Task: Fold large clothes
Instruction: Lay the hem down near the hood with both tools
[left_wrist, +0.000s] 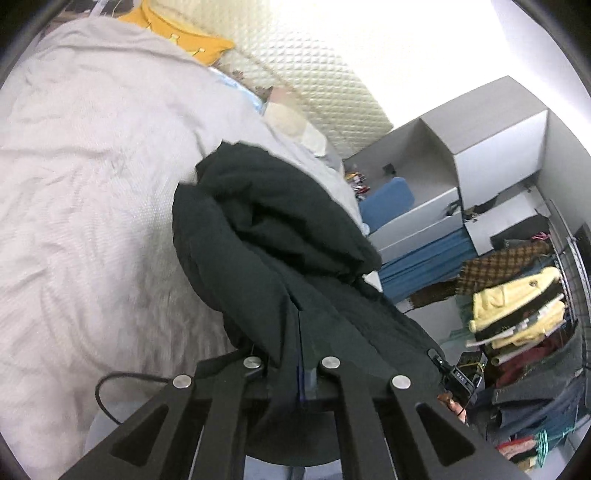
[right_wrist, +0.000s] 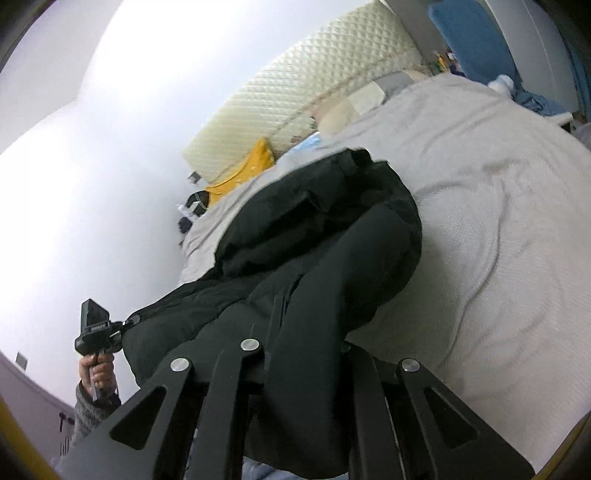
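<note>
A large black garment (left_wrist: 280, 236) hangs bunched in the air over a bed with a light grey cover (left_wrist: 81, 177). My left gripper (left_wrist: 301, 343) is shut on one edge of it; the cloth drapes over the fingers and hides their tips. In the right wrist view the same black garment (right_wrist: 317, 236) is bunched between and over the fingers of my right gripper (right_wrist: 314, 295), which is shut on it. The left gripper (right_wrist: 98, 332) shows at the lower left of that view, held in a hand at the garment's other end.
A cream quilted headboard (left_wrist: 306, 70) and pillows stand at the bed's head. A yellow garment (left_wrist: 184, 33) lies on the bed. Grey shelves with blue cushions (left_wrist: 391, 195) and a rack of folded clothes (left_wrist: 517, 317) stand to the right.
</note>
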